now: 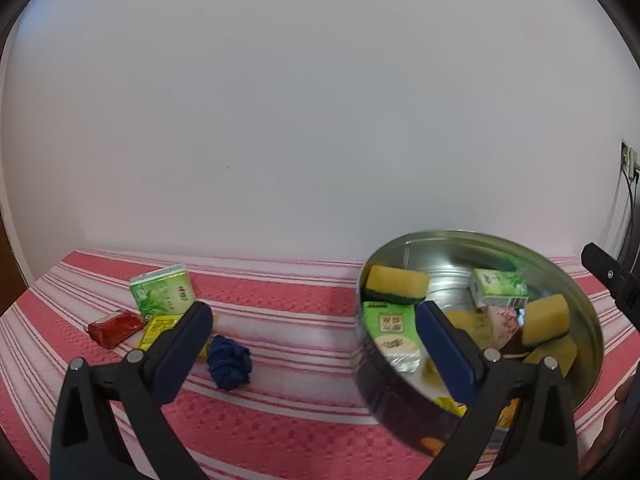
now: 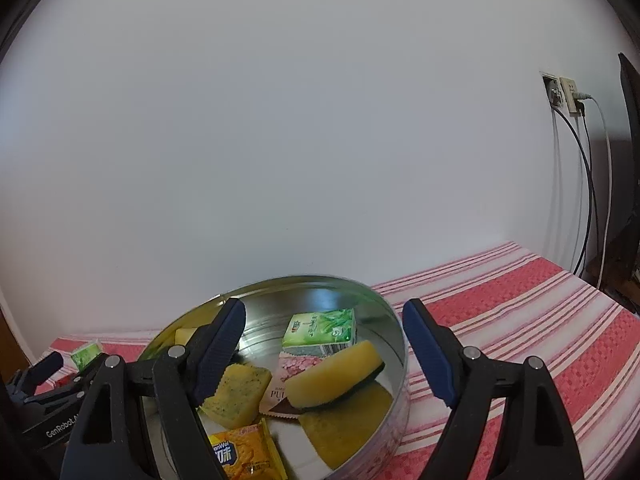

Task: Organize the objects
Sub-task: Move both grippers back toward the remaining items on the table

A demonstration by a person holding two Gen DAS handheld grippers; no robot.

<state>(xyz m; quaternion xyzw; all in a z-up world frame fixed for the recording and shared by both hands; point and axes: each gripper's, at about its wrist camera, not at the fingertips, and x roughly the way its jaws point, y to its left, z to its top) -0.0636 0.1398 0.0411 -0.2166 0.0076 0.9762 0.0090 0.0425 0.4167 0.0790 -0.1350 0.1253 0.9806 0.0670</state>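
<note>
A round metal tin (image 1: 452, 264) stands on the red-striped cloth (image 1: 288, 292). It holds yellow sponges (image 1: 396, 282), green tissue packs (image 1: 498, 286) and snack packets. My left gripper (image 1: 316, 322) is open; its right finger (image 1: 444, 340) hangs over the tin's left rim and its left finger (image 1: 184, 344) is near loose items. Left of the tin lie a green tissue pack (image 1: 164, 290), a red packet (image 1: 114, 328), a yellow packet (image 1: 158, 328) and a blue cloth bundle (image 1: 230, 362). My right gripper (image 2: 324, 330) is open over the tin (image 2: 304, 280), above a sponge (image 2: 332, 378) and a green pack (image 2: 320, 330).
A white wall rises straight behind the table. At the far right, a wall socket (image 2: 564, 94) has cables hanging down past the table's end, next to a dark upright object (image 2: 628, 160). Bare striped cloth (image 2: 520, 300) stretches right of the tin. The left gripper's body (image 2: 44, 392) shows at the lower left.
</note>
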